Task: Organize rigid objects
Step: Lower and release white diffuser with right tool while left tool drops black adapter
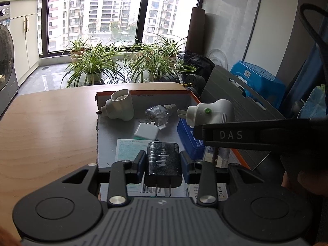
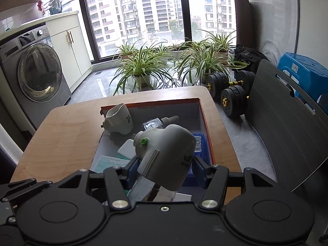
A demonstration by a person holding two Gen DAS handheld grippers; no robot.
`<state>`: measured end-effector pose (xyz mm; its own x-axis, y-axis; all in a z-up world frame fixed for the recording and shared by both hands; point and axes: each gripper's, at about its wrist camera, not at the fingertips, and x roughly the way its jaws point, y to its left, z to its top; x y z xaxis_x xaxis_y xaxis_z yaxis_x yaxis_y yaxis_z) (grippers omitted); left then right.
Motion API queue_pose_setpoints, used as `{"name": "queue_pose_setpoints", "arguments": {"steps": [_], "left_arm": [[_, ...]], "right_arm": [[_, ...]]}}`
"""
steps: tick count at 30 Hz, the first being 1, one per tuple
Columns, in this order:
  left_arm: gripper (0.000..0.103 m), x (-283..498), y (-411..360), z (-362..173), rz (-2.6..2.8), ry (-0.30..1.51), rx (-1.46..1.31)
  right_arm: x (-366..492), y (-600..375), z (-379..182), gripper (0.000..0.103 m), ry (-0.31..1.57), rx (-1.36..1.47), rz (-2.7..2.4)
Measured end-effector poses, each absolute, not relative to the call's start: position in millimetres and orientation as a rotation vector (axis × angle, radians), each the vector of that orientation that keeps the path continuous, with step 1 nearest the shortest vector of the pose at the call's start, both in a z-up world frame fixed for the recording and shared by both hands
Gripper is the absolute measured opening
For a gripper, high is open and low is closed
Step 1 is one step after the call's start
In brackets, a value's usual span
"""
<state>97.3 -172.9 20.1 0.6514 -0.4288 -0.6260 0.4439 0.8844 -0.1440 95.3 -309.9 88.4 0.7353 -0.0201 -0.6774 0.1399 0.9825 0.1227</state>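
My left gripper (image 1: 163, 164) is shut on a black plug adapter (image 1: 163, 163), prongs toward the camera, held over the near part of an orange-rimmed box (image 1: 192, 95). My right gripper (image 2: 164, 168) is shut on a white plug-in device with a green button (image 2: 166, 155); it also shows in the left wrist view (image 1: 209, 112), over the box's right side. In the box lie a second white plug-in device (image 1: 121, 106), a clear bottle (image 1: 157, 112), a small white charger (image 1: 146, 131), a blue box (image 1: 188, 137) and a bandage pack (image 1: 129, 147).
The box sits on a wooden table (image 1: 47, 127). A grey chair back (image 2: 287, 119) stands to the right. Dumbbells (image 2: 227, 96), potted plants (image 2: 141, 65) and a blue stool (image 2: 303, 65) are on the floor beyond. A washing machine (image 2: 34, 73) stands at left.
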Motion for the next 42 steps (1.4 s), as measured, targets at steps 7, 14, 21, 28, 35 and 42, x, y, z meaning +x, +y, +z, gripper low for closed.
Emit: {"name": "queue_pose_setpoints", "arguments": {"steps": [7,14,21,28,35,42], "left_arm": [[0.036,99.8,-173.4,18.3,-0.498,0.710,0.024],[0.036,100.8,-175.1,15.2,-0.504,0.713,0.026],[0.036,102.1,-176.8,12.6,-0.508,0.722,0.028],[0.036,103.5,-179.1,11.5,-0.511,0.727,0.028],[0.036,102.7,-185.9,12.1,-0.531,0.730,0.024],[0.045,95.9,-191.2,15.1,-0.542,0.734,0.033]], "right_arm": [[99.5,-307.9,86.3,0.067,0.748,0.165,-0.084],[106.1,-307.5,83.8,0.067,0.759,0.162,-0.079],[113.0,-309.0,78.7,0.067,0.770,0.176,-0.075],[110.0,-317.0,91.7,0.071,0.700,0.189,-0.095],[78.2,-328.2,111.0,0.076,0.625,0.196,-0.157],[46.5,-329.4,124.4,0.078,0.590,0.204,-0.172]]}}
